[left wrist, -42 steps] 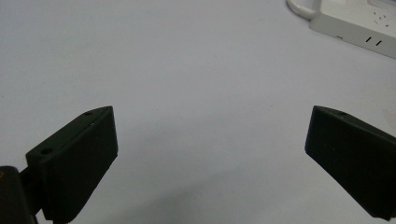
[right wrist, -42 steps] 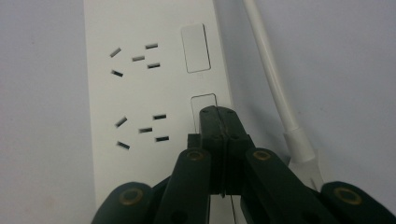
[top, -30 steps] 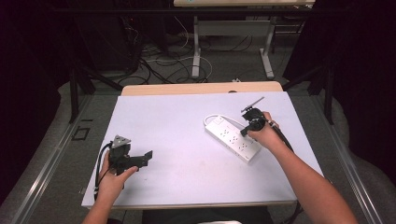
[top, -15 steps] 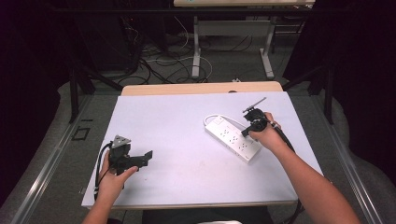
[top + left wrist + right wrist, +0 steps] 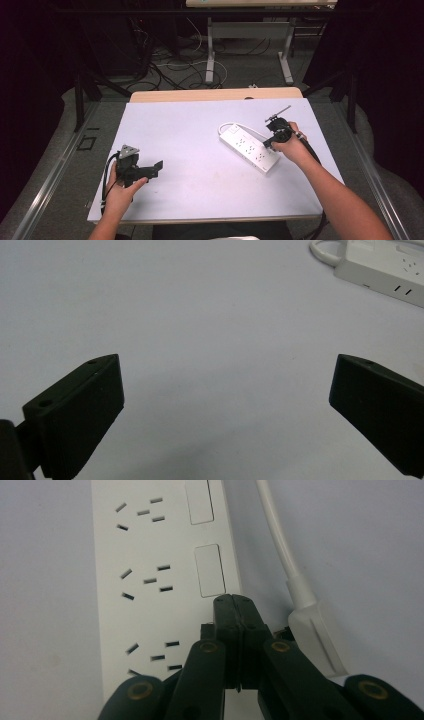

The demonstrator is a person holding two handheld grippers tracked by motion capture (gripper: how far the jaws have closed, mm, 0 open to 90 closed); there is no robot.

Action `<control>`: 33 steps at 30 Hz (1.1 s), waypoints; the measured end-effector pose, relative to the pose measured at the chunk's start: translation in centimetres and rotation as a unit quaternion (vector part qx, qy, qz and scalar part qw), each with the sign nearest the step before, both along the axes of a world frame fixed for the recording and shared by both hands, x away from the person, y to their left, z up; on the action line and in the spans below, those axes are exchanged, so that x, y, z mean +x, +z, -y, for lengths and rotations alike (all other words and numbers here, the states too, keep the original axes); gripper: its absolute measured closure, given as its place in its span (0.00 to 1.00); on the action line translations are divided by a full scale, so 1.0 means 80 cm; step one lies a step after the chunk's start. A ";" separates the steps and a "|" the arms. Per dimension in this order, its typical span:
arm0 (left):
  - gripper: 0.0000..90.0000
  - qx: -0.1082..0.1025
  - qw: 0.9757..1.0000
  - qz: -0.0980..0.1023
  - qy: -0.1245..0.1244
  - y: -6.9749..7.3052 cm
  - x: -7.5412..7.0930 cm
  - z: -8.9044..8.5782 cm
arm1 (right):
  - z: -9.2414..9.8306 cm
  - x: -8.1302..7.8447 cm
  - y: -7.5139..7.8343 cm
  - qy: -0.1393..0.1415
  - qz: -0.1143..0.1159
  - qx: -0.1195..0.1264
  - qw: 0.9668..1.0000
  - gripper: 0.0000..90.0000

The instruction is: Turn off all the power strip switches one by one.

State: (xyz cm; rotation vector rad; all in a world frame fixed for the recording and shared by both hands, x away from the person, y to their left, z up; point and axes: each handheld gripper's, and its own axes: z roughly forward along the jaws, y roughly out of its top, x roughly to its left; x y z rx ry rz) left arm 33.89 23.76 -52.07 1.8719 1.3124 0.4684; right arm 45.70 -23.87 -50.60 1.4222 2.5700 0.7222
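Observation:
A white power strip (image 5: 249, 148) lies at an angle on the right half of the white table (image 5: 200, 130), its white cable (image 5: 227, 127) looping at the far end. My right gripper (image 5: 269, 144) is shut, with nothing visible between the jaws. Its closed tips (image 5: 235, 602) sit over the strip (image 5: 150, 555), just below a rectangular switch (image 5: 210, 570) and beside the white plug (image 5: 317, 630). Whether they touch the strip I cannot tell. At the front left my left gripper (image 5: 158, 168) is held open over bare table. Between its wide-apart jaws (image 5: 227, 375) there is nothing, and the strip (image 5: 385, 265) lies far off.
A wooden board (image 5: 215, 94) borders the table's far edge. Beyond it, desk legs (image 5: 210, 50) and loose cables (image 5: 170, 65) stand on the floor. The strip carries several socket groups (image 5: 147, 580) and another switch (image 5: 199, 502).

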 end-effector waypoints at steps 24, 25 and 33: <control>0.00 -0.011 1.000 0.010 -0.003 0.001 -0.002 -0.002 | 0.014 -0.012 -0.002 0.012 0.000 -0.008 1.000 1.00; 0.00 -0.011 1.000 0.010 -0.003 0.001 -0.002 -0.002 | 0.014 -0.012 -0.002 0.012 0.000 -0.008 1.000 1.00; 0.00 -0.009 1.000 0.010 -0.003 0.000 -0.001 -0.001 | 0.014 -0.016 -0.002 0.011 -0.003 -0.008 1.000 1.00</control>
